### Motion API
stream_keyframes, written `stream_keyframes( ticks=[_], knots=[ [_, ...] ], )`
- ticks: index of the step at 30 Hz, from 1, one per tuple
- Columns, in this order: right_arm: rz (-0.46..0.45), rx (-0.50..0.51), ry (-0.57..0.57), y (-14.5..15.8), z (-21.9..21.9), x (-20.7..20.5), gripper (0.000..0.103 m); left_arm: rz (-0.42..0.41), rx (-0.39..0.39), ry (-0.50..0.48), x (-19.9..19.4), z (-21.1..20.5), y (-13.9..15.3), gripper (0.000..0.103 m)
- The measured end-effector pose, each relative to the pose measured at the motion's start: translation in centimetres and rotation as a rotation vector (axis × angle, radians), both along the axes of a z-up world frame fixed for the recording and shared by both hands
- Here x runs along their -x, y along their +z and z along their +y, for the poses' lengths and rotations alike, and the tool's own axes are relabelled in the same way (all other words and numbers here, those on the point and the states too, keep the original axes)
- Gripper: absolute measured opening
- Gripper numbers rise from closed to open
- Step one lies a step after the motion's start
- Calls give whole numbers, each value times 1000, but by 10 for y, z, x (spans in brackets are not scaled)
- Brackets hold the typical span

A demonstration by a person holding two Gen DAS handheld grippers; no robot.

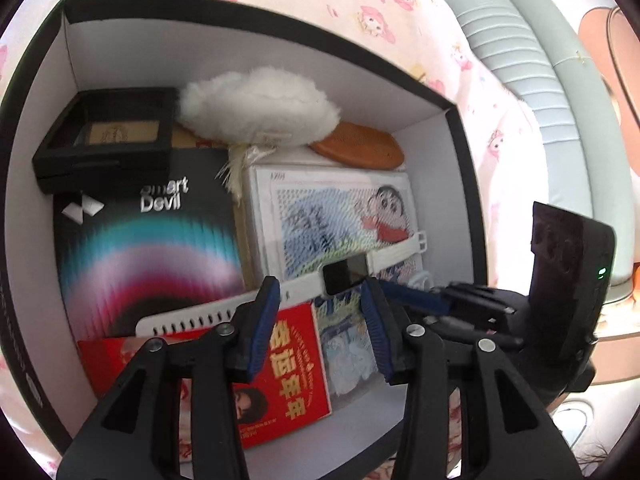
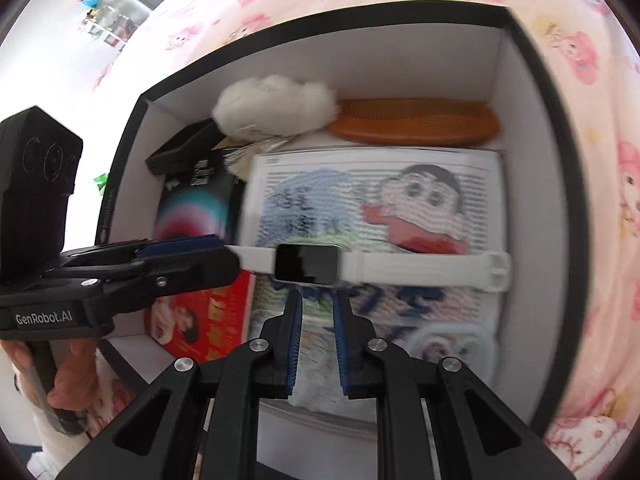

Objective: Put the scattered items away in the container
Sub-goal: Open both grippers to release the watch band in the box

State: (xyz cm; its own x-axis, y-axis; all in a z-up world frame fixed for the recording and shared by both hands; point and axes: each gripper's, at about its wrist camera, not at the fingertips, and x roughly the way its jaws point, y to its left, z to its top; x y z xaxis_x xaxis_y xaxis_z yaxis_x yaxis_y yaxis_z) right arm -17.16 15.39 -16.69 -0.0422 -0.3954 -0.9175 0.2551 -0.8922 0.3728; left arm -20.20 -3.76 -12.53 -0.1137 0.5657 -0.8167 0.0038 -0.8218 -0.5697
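A white smartwatch (image 1: 344, 276) with a black screen hangs level over the open black box (image 1: 256, 4) with white inner walls. My right gripper (image 2: 319, 294) is shut on the lower edge of the watch body (image 2: 306, 264); in the left wrist view it reaches in from the right (image 1: 384, 286). My left gripper (image 1: 319, 292) stands open, its blue pads wide apart and clear of the strap's holed end (image 1: 180, 320). In the right wrist view it comes in from the left (image 2: 232, 258). Beneath the watch lie a cartoon picture pad (image 2: 400, 200) and a red booklet (image 1: 288, 360).
The box also holds a "Smart Devil" carton (image 1: 148, 248), a small black case (image 1: 104, 136), a white fluffy puff (image 1: 256, 108) and a brown comb (image 2: 416, 122). A pink cartoon-print sheet (image 2: 580, 60) surrounds it, with a pale green padded headboard (image 1: 520, 80). A hand (image 2: 72, 376) grips the left tool.
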Motion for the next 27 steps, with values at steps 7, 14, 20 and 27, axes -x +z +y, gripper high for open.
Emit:
stream_keyframes(
  ticks=[7, 14, 20, 27],
  knots=[
    [-87, 91, -15, -14, -16, 9, 13, 37, -10, 15, 8, 0, 3, 47],
    [23, 75, -84, 0, -10, 11, 13, 10, -19, 50, 0, -12, 1, 47],
    [71, 81, -85, 20, -2, 12, 13, -34, -20, -6, 14, 18, -25, 49],
    [84, 107, -164, 23, 14, 30, 13, -57, 3, -4, 17, 21, -33, 52]
  ],
)
